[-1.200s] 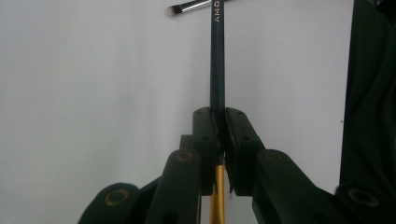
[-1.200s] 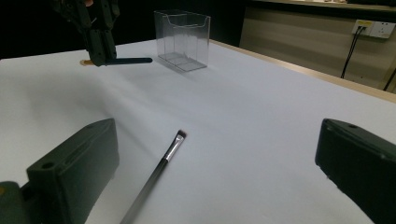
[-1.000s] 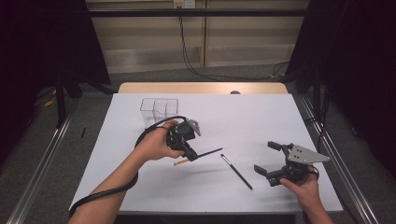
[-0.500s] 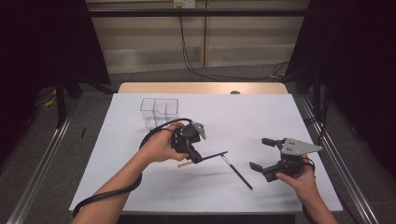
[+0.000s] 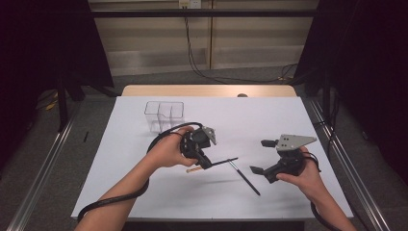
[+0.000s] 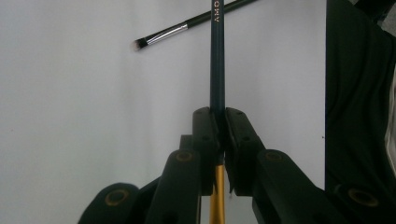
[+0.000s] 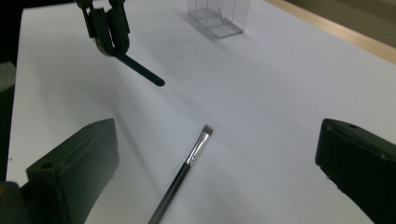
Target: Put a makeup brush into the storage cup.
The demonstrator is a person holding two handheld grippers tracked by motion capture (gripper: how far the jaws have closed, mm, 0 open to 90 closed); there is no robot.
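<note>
White paper (image 5: pixel 144 192) covered the table, and both grippers worked above it. Compared with a second before, the left gripper (image 5: pixel 206 161) had lifted higher and turned, its jaws clamped on a dark pencil (image 6: pixel 217 70) with a golden end, so this item seemed ready to be carried. The right gripper (image 7: pixel 215 186) had moved nearer to the black brush (image 7: pixel 187 165) lying on the paper, its jaws wide apart and holding nothing. Farther back stood the clear divided container (image 5: pixel 164 115); its compartments looked empty.
</note>
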